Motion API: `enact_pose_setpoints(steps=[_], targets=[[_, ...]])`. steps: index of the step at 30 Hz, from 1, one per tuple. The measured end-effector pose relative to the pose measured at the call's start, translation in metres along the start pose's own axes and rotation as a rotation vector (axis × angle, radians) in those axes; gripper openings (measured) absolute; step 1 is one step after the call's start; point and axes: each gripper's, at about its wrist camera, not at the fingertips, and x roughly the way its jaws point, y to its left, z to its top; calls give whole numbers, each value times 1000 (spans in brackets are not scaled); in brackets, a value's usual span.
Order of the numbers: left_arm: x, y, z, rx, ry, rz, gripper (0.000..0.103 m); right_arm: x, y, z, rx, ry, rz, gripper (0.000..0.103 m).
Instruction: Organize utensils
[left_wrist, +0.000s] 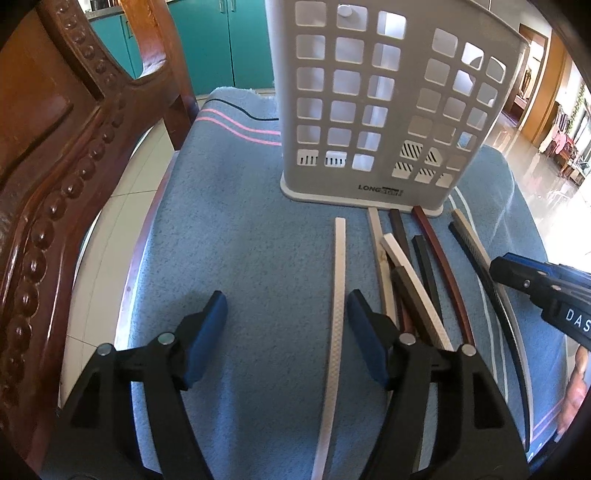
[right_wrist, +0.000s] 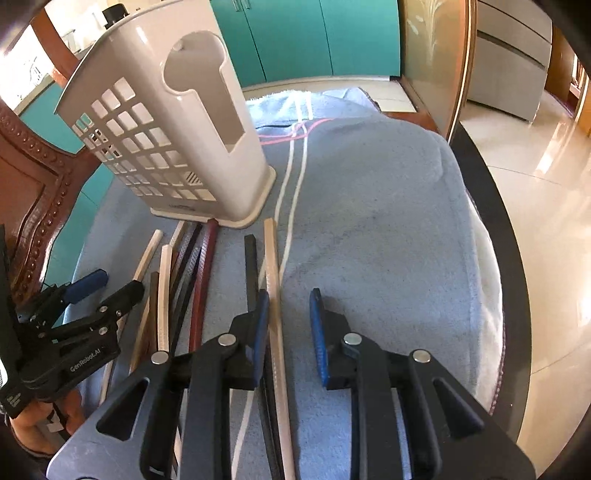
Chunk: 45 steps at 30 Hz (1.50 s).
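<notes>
Left wrist view showed the left gripper (left_wrist: 286, 310) low over a blue towel (left_wrist: 240, 240) that covered a round table, its jaws spread wide with nothing between them. A white chopstick (left_wrist: 338, 291) lay on the towel just inside the gripper's right finger, running lengthwise toward a grey slotted holder (left_wrist: 369, 110). The holder stood upright near the far edge of the towel. Beside the white chopstick, toward the right edge, lay a loose bunch of chopsticks (left_wrist: 417, 266) in cream, black and dark red, their far tips close to the holder's base. A carved wooden chair (left_wrist: 55, 166) stood by the left edge of the table.

Right wrist view showed the right gripper (right_wrist: 290, 314) with its jaws also spread, holding nothing. A beige chopstick (right_wrist: 273, 295) lay on the towel between the fingers, close against the left one, and a black chopstick (right_wrist: 251, 266) lay just beside it on the outer side. The holder stood at the far left of the towel, and the left gripper was seen near the left edge, next to the bunch.
</notes>
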Motion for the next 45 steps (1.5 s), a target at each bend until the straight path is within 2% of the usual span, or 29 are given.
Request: enact_pose_setpoints(steps=[3,6,15,17,21,25,29,32,37,42,45], targets=[[-2,1,-3,6,-2,1,68,-2,5,-8,-23,28,-11,20],[-4,0,-6,9,-5,3,69,-2,8,-13,-49,32,-13,6],[-6,0,-6,9,-6,12,71,-9,13,-24,-11,78,221,6],[-6,-1,-7,8,-6,11,71,-14,13,-24,-12,73,242,6],[-6,-1,-7,9,-6,12,71,-20,6,-25,5,66,199,6],[-6,0,-7,9,-4,8,71,-16,-5,-23,15,54,61,6],[-7,1,-8,11,-3,8,71,-14,-11,-20,40,43,68,7],[-7,1,-8,10,-2,8,71,-17,-12,-18,36,21,63,12],[-6,1,-7,9,-4,4,72,-17,-8,-19,13,18,37,26],[-2,1,-2,0,-10,12,73,-15,10,-22,-73,8,-56,30],[0,-7,2,26,-13,42,73,-11,17,-24,-119,5,-122,30]])
